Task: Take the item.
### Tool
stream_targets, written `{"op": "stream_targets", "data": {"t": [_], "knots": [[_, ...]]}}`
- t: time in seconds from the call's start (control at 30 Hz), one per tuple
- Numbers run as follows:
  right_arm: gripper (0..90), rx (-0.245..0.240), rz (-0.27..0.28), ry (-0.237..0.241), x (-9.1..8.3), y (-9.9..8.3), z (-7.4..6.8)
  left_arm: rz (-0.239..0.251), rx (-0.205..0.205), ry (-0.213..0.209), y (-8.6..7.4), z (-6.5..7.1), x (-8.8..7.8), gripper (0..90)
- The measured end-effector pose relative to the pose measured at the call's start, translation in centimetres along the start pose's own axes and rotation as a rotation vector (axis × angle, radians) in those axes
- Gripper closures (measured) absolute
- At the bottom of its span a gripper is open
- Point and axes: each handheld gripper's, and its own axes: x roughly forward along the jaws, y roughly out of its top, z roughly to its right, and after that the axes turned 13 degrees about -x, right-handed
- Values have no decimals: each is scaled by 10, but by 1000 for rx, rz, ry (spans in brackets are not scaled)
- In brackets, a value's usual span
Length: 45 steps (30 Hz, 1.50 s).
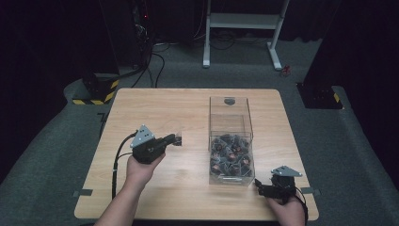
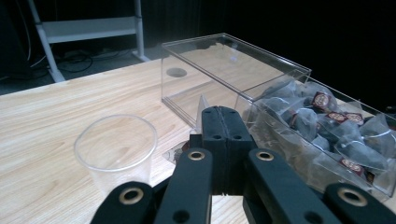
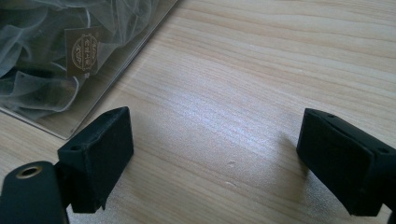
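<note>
Cup [image 2: 116,149], clear plastic, stands upright on the desk [image 1: 188,108] just beside the left gripper [image 1: 176,140], whose fingers [image 2: 224,135] are pressed together on a thin sachet edge (hard to make out). Clear box [image 1: 230,141] of tea bags [image 1: 230,157] sits to its right. Right gripper [image 1: 259,187] rests near the box corner, fingers [image 3: 100,149] spread wide over bare wood.

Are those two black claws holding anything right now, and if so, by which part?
Possibly. The left gripper is shut, with something thin, perhaps a tea bag's tag, showing at its tips; what it is cannot be told. The right gripper is open and empty.
</note>
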Motion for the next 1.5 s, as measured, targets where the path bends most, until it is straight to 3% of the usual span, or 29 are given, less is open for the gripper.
{"op": "stream_targets", "data": {"t": [0.63,0.93,1.5], "knots": [[106,2,-1,1,0,0,0,18,-18,43,5,-17,1,900],[107,3,-1,1,0,0,0,-4,-13,80,10,-26,8,900],[107,3,-1,1,0,0,0,-6,-24,99,23,-34,21,900]]}}
